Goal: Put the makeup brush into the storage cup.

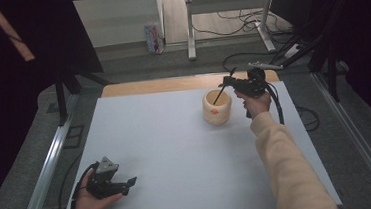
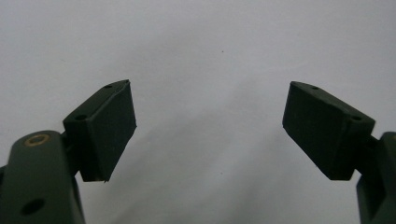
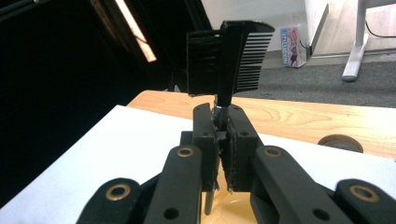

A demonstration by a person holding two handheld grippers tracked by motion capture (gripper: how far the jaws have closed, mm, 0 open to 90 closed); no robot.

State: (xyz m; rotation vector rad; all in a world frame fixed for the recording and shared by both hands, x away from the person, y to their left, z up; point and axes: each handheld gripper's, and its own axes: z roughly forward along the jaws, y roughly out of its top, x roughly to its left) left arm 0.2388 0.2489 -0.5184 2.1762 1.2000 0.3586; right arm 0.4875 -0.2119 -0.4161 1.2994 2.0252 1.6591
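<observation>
A cream cup (image 1: 217, 109) with a small orange mark stands on the white tabletop (image 1: 167, 151) at the back right. My right gripper (image 1: 225, 84) hovers just over the cup, shut on the thin handle of a black comb (image 3: 229, 56). In the right gripper view the comb's toothed head sticks up past the gripper's (image 3: 223, 112) jaws and the cup's (image 3: 236, 212) yellowish inside shows below them. From the high view, the comb's handle (image 1: 218, 96) slants down into the cup. My left gripper (image 1: 128, 184) rests near the front left corner, open, with bare tabletop between the fingers (image 2: 109, 128).
A strip of wooden table (image 1: 172, 84) runs behind the white top, with a round hole (image 3: 340, 142) in it. Metal rails (image 1: 48, 165) flank both sides. On the floor beyond are a colourful box (image 1: 153, 38), white desk legs (image 1: 190, 29) and cables (image 1: 237, 22).
</observation>
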